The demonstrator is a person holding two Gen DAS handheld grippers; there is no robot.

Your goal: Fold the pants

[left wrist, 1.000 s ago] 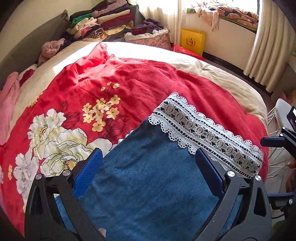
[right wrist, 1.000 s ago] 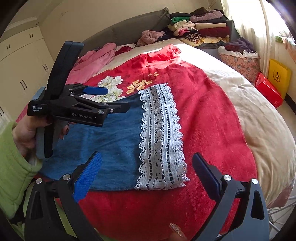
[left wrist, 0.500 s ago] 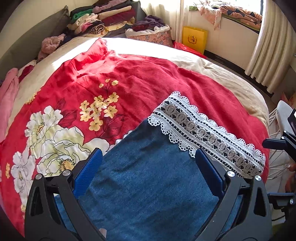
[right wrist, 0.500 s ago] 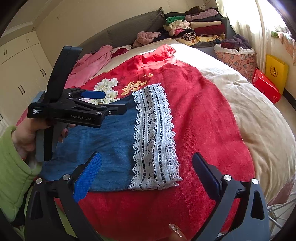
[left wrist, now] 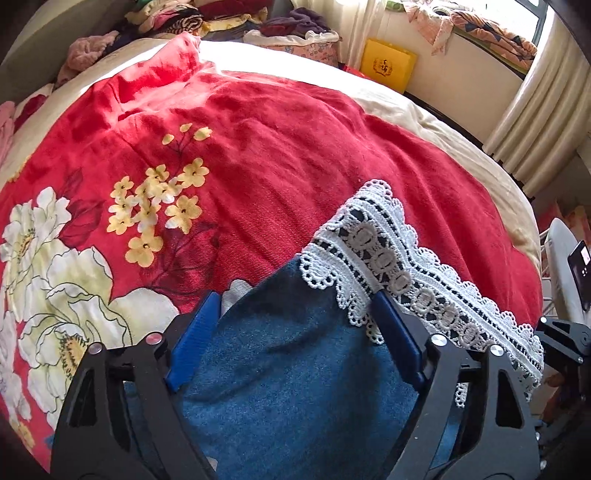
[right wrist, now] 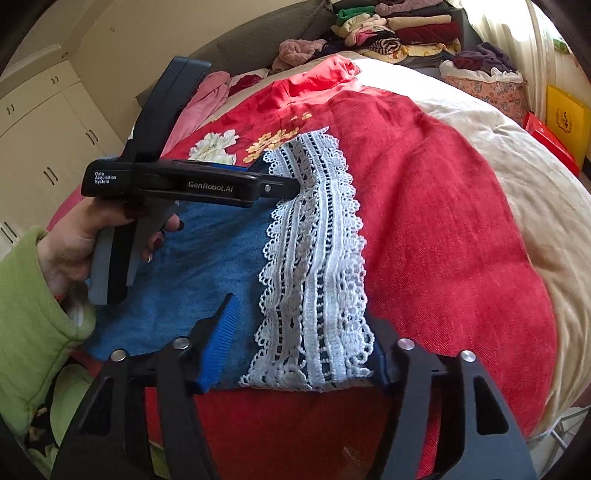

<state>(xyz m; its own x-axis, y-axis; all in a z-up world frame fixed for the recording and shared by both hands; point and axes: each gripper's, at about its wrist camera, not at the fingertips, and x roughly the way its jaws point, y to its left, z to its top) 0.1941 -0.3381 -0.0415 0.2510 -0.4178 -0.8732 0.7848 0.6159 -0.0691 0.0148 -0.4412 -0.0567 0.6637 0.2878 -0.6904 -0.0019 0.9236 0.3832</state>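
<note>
Blue denim pants (right wrist: 192,266) with white lace hem (right wrist: 314,258) lie flat on red floral bedspread (left wrist: 258,147). Left tongs (left wrist: 295,328) and right tongs (right wrist: 299,343) both part-open, straddling the hem corners, nothing gripped. Grasp step, likely; next, pinch both corners and carry them over.

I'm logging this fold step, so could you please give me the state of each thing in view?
Blue denim pants with white lace hem: flat on red floral bedspread.
Left gripper: open, fingers straddling pants' hem end.
Right gripper: open, fingers straddling lace hem.
Stacked clothes: folded, by headboard.
</note>
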